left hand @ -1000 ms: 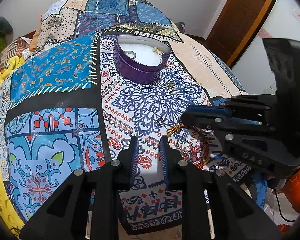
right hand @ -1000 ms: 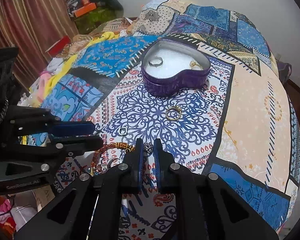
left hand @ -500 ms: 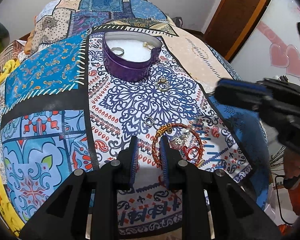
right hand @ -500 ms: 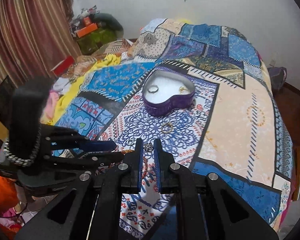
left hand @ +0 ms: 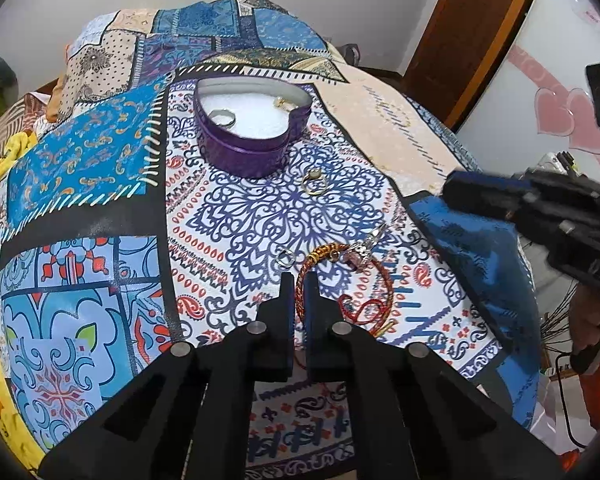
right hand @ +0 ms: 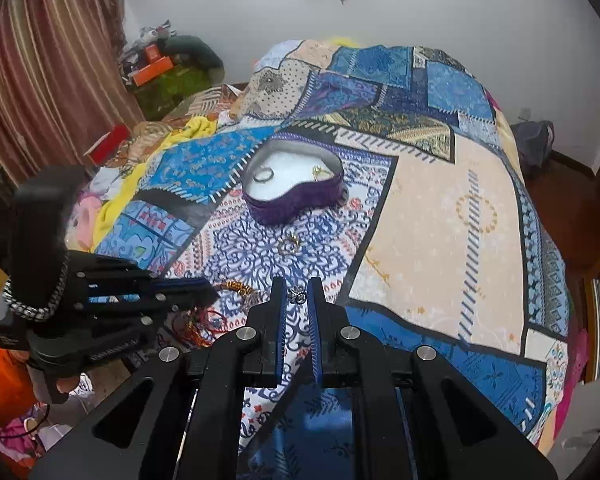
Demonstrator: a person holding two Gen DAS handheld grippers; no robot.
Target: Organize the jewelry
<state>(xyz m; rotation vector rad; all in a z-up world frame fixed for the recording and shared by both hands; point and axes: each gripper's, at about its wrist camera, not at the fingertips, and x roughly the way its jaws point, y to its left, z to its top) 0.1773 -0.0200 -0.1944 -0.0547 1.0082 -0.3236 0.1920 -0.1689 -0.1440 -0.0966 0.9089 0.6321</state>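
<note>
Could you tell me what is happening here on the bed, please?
A person with a gripper in each hand is sorting jewelry on a patterned bedspread. The left gripper has its fingers on either side of a red-and-gold bangle; the right gripper is close to a small silver piece. A purple heart-shaped tin already holds two rings. A gold ring lies on the cloth.
</note>
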